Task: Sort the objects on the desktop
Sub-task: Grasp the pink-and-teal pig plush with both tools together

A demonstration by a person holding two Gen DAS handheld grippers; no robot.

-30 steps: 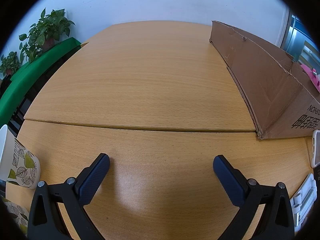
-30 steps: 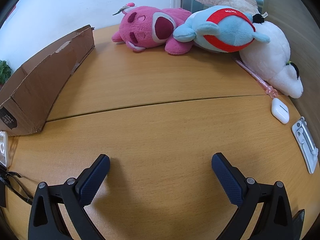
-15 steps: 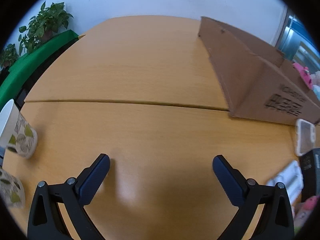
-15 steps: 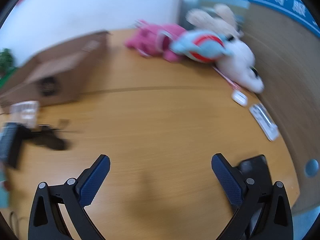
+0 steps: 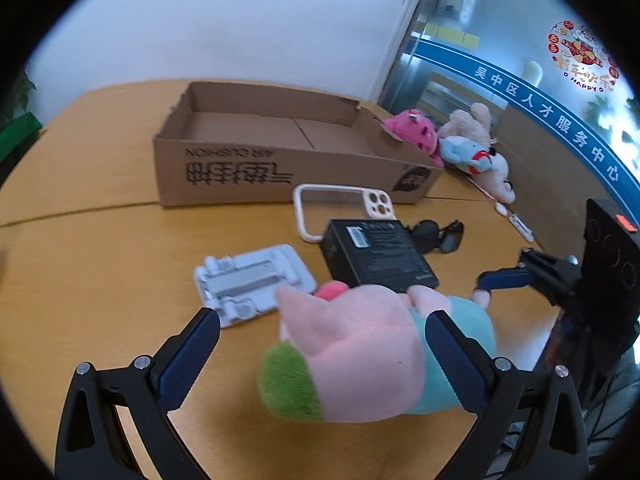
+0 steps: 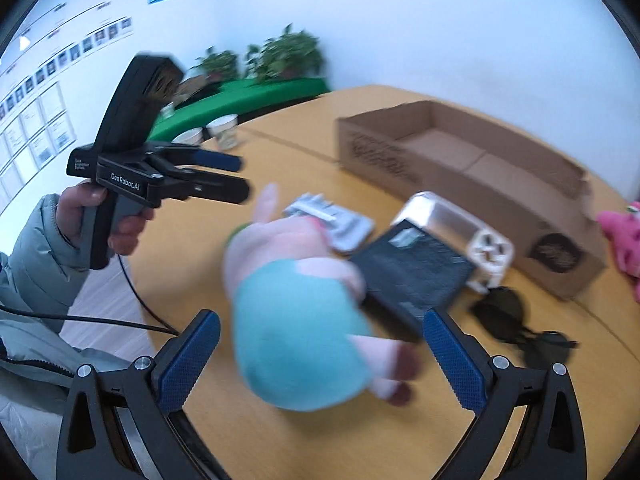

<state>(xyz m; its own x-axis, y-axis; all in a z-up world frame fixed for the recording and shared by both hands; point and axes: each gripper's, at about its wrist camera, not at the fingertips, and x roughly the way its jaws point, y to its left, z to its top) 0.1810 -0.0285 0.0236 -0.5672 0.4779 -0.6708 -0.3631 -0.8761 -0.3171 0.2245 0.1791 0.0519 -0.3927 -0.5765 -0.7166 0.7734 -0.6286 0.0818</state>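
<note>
A pink plush toy [image 5: 360,360] with a teal body and a green tip lies on the wooden table. It sits between the wide-apart fingers of my left gripper [image 5: 320,326], which is open. My right gripper [image 6: 320,328] is open too, with the same plush toy [image 6: 300,320] between its fingers. Behind the toy lie a black box [image 5: 376,256], a grey-white stand [image 5: 252,280], a white phone case [image 5: 344,208] and dark sunglasses [image 5: 436,236]. Further back an empty cardboard box [image 5: 280,152] stands with its top open.
Several plush toys [image 5: 468,152] sit at the back right against a wall. Two paper cups [image 6: 224,132] stand at the far table edge near green plants. A person's hand holds the left gripper [image 6: 216,176], and a cable runs off the near edge.
Both views have swung from bare tabletop onto the cluttered area. The left gripper turned right, the right gripper turned left, and the plush toy now lies between both pairs of fingers.
</note>
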